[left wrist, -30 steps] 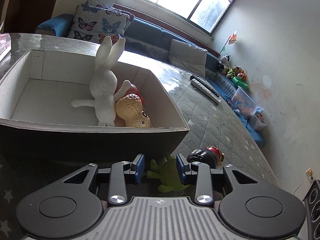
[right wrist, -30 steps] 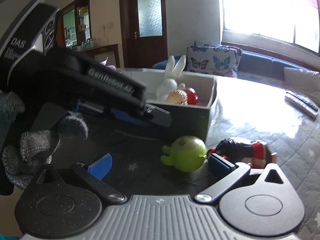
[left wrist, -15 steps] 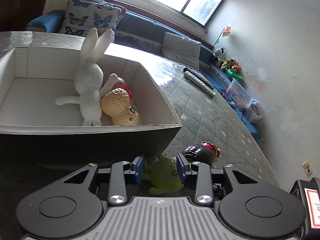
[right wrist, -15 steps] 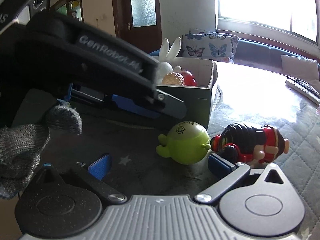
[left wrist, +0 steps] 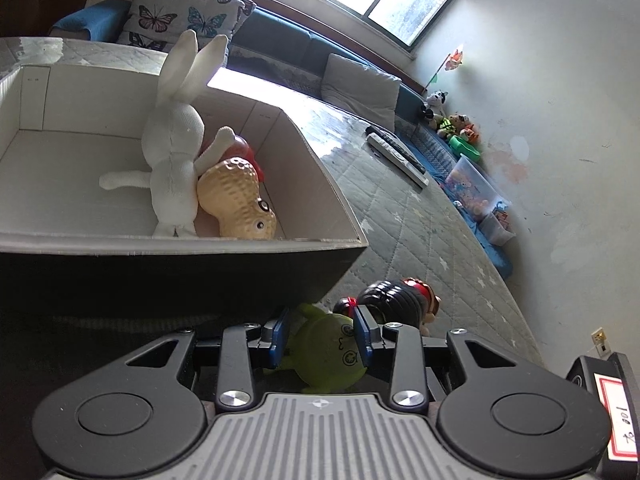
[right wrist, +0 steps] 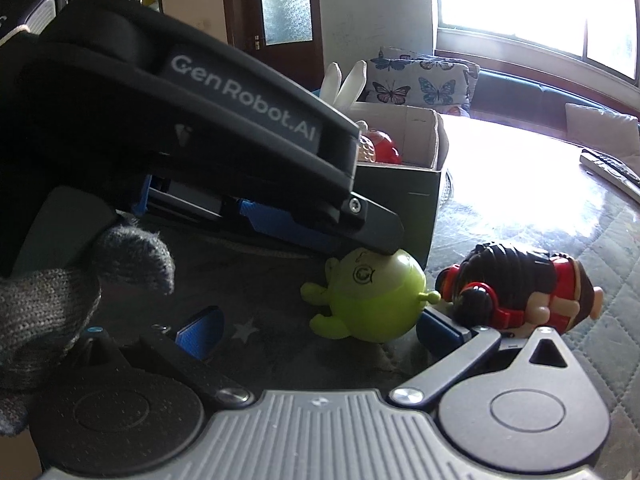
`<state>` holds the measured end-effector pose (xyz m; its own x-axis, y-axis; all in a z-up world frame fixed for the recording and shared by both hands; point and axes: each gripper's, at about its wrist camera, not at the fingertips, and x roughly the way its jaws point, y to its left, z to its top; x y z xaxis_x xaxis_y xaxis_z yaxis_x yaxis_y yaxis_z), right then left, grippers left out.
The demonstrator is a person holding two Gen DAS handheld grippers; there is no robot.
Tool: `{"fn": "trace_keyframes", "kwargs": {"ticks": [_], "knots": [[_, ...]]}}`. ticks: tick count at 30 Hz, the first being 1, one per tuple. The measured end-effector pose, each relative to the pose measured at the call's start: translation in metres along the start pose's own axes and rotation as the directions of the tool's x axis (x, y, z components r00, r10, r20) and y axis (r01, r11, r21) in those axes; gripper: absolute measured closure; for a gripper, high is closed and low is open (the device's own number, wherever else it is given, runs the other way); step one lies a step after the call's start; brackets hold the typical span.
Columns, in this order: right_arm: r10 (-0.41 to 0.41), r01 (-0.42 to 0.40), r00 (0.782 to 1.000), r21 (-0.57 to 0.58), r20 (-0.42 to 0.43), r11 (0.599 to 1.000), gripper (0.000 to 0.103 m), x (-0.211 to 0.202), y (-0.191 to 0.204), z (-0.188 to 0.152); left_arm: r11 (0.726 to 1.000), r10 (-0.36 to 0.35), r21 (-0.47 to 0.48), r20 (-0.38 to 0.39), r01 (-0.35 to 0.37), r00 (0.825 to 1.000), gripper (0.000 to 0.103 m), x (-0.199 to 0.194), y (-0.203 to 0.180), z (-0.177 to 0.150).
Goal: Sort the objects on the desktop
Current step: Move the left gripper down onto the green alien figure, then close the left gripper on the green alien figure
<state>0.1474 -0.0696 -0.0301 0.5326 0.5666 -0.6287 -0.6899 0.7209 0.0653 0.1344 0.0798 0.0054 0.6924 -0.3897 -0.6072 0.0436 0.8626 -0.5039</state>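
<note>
Looking along the left gripper [left wrist: 320, 332], its blue pads stand on both sides of the green toy [left wrist: 328, 354] on the table, but I cannot tell if they already press it. The box [left wrist: 200, 246] behind holds a white rabbit [left wrist: 174, 152] and a peanut toy [left wrist: 236, 200]. In the right view, the right gripper [right wrist: 316, 330] is spread wide, holding nothing; the green toy lies touching the doll [right wrist: 520, 292].

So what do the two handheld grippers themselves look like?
Both are black, with blue finger pads, round side housings and a ribbed grey panel. The left gripper carries white "GenRobot.AI" lettering; a grey knit glove covers the hand. The right gripper matches.
</note>
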Motion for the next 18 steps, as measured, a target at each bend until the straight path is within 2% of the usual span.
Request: {"fn": "trace_keyframes", "kwargs": {"ticks": [18], "knots": [[0.056, -0.056, 0.998, -0.053, -0.016, 0.997, 0.000, -0.025, 0.016, -0.012, 0.998, -0.049, 0.031, -0.032, 0.050, 0.998, 0.063, -0.024, 0.003, -0.024]]}}
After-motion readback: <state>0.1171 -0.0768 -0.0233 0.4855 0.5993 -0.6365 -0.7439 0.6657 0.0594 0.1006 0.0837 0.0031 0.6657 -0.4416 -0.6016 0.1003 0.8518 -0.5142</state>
